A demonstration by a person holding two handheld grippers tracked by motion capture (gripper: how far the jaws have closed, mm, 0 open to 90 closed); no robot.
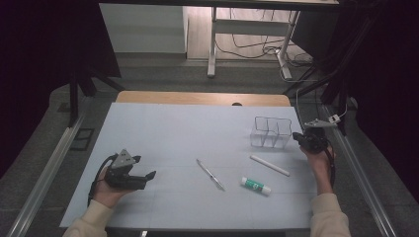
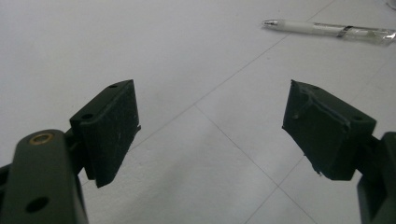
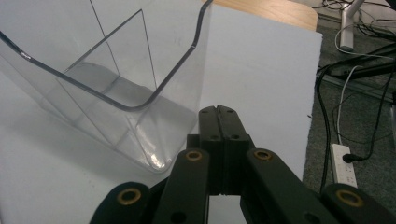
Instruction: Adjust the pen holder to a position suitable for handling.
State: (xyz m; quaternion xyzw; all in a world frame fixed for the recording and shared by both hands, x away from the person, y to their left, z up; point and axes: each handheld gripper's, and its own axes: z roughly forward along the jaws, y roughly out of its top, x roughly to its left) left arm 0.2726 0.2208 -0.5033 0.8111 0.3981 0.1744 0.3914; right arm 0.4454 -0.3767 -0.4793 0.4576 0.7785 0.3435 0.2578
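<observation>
Clear plastic divided organizer (image 1: 270, 132) standing at far right of the pale counter (image 1: 173, 133), compartments empty. Right tongs (image 3: 218, 112) pressed together just beside its wall. Left tongs (image 2: 210, 126) spread wide over bare counter. Near them, a clear pen (image 1: 211, 175); farther right, white stick (image 1: 270, 165) and green-labelled glue stick (image 1: 256, 185).

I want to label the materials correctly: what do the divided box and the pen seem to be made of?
The divided box looks like clear hard plastic, probably acrylic, glossy: the table shows through its walls and its rim catches highlights. The pen seems to be plastic too, with a white, partly see-through barrel and what looks like a metal tip.
</observation>
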